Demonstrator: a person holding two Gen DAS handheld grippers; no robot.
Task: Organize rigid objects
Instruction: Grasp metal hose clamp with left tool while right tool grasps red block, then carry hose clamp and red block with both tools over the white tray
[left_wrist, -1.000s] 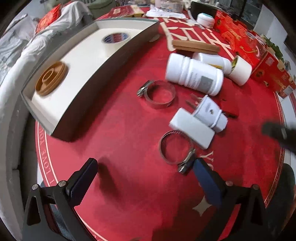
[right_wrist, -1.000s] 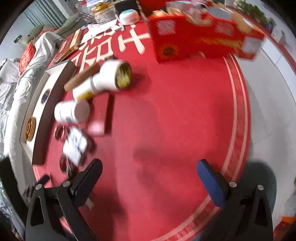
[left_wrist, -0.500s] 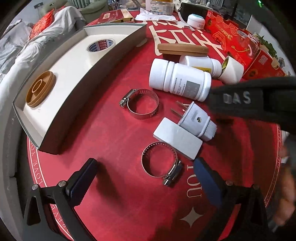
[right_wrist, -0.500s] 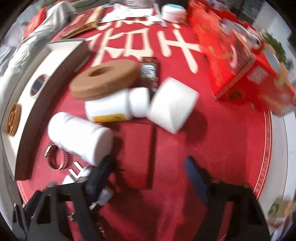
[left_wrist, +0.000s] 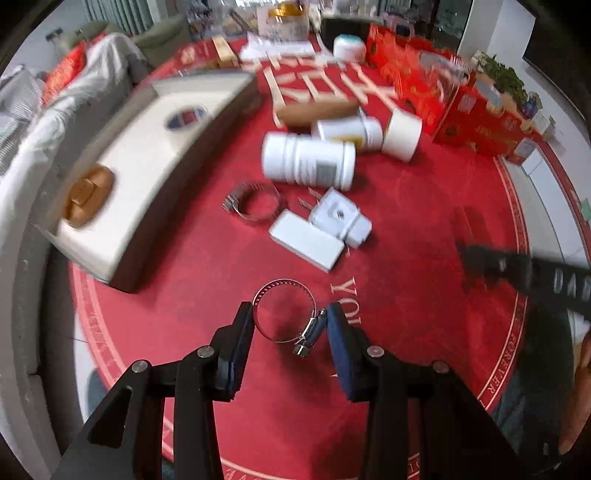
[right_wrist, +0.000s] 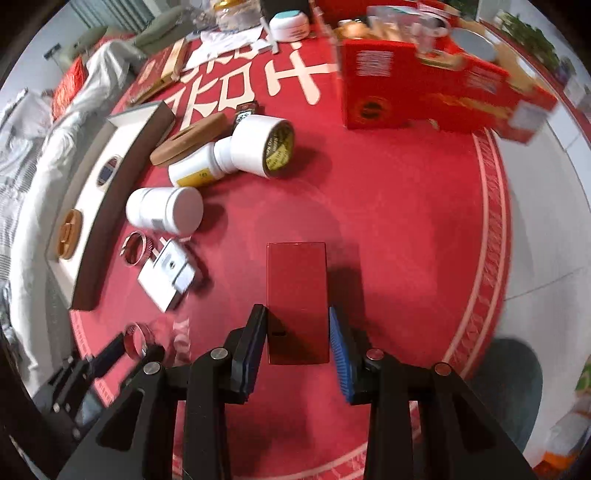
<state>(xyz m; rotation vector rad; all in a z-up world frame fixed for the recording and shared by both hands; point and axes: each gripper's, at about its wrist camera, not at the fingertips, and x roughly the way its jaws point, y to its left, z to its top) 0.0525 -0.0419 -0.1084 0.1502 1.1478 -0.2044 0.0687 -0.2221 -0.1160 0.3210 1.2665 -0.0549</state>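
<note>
The red round table (right_wrist: 406, 206) carries everything, and far ahead and left of both claws lies the long white tray (left_wrist: 147, 155), already holding a brown disc (left_wrist: 88, 195) and a tape roll (left_wrist: 186, 118). Between tray and claws sits the loose pile: a large white bottle (left_wrist: 308, 162) on its side, a smaller bottle (right_wrist: 199, 168), a white roll (right_wrist: 264, 146), a brown wooden ring (right_wrist: 188, 138), a white plug (left_wrist: 338, 216) on a flat white block (left_wrist: 304, 243), and a second hose clamp (left_wrist: 253, 203).

The right gripper (right_wrist: 297, 332) straddles a flat red box (right_wrist: 297, 302) — its fingers flank the near end, the left pad about touching, the right showing a sliver of gap, so I judge it not yet pinched. The left gripper (left_wrist: 290, 325) is spread around the near hose clamp (left_wrist: 286, 312), ring between the fingers, screw housing just beside the right pad.

Risks, as I judge them: the thin springy clamp may pop out or tip as the fingers close, since the housing makes contact lopsided; the box, gripped only at its near end, could droop or pivot when lifted — and both views are blurred, so either claw may close off-centre
</note>
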